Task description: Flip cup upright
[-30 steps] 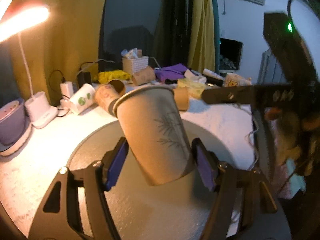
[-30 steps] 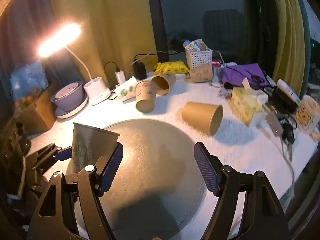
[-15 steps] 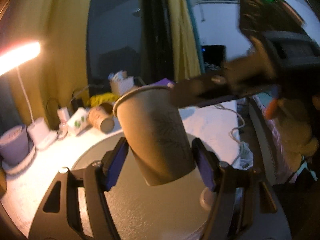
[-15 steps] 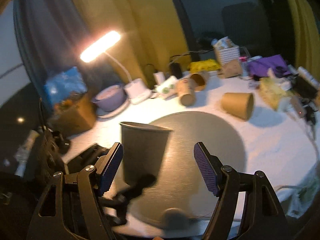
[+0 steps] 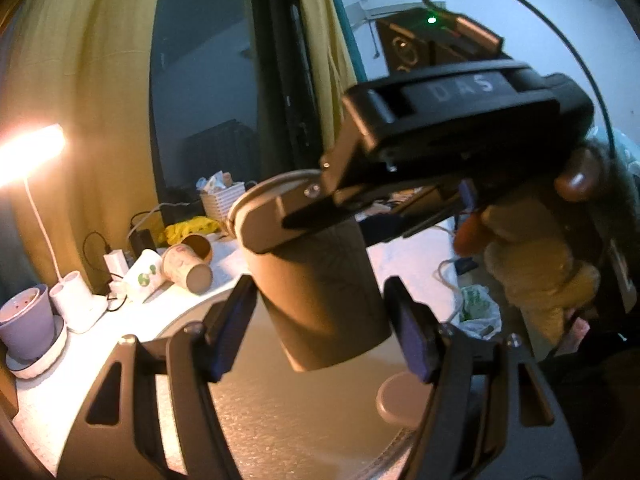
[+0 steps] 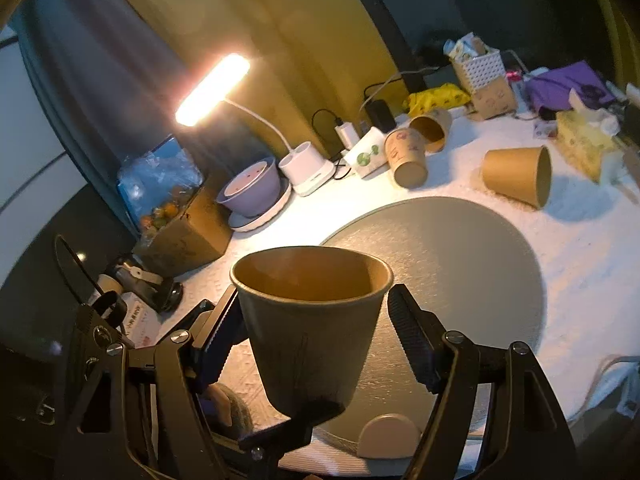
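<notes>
brown paper cup (image 6: 312, 320) rim-up above round grey mat (image 6: 460, 248), left gripper (image 5: 320, 328) clamped on it, right gripper (image 6: 316, 336) spread wide around it

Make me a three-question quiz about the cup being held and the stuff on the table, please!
1. Where is the dark paper cup?
A. Lying on the grey mat
B. Held up in the air by a gripper
C. Inside the white basket

2. What colour is the bowl beside the lit lamp?
A. Purple
B. Red
C. Green

3. Which way does the held cup's opening face?
A. Down
B. Sideways
C. Up

Answers:
1. B: the cup sits between the fingers of the left gripper, lifted clear above the grey mat.
2. A: the bowl next to the lamp is pale purple.
3. C: the right wrist view looks down into its open rim, with the base at the bottom.
</notes>
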The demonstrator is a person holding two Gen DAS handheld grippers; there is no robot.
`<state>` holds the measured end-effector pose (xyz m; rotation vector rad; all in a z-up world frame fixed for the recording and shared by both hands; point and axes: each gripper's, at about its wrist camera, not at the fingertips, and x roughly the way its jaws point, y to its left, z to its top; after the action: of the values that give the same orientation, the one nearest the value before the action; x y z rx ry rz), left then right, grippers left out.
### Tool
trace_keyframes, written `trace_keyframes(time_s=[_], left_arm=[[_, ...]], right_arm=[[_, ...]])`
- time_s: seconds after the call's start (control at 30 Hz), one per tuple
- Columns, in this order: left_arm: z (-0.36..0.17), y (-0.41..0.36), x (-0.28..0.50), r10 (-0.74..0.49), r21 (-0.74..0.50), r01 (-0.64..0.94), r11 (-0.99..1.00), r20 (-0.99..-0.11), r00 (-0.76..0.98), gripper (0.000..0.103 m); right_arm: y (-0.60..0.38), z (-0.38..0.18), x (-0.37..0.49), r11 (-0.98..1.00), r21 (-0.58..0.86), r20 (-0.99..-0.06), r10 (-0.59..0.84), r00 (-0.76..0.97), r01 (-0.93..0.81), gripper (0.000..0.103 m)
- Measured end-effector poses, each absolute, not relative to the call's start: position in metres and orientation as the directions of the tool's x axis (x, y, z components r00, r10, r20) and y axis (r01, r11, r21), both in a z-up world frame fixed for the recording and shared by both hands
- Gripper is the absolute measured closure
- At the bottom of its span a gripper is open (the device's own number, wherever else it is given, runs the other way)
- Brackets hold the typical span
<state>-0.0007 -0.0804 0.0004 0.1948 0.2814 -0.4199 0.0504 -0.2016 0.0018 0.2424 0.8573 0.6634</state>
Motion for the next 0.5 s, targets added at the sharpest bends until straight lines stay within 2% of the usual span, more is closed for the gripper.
trace_keyframes(time_s=[0.27,0.5], left_arm=[[0.0009,-0.0838,-0.0058,-0.393,0.135,0.447,0.884,-0.302,0.869,0.036],[0.0010,-0.0801,-0.0022,-0.385,0.125,0.437,0.891,-0.301,0.872,0.035]], right_arm=[[-0.1974,-0.0021,0.0527,0.754,0.468,-0.619,0.652,0.438,-0.461,0.027],[-0.1941,-0.0013,0.0547,0.763,0.440,-0.629,0.638,0.444,-0.474,0.033]])
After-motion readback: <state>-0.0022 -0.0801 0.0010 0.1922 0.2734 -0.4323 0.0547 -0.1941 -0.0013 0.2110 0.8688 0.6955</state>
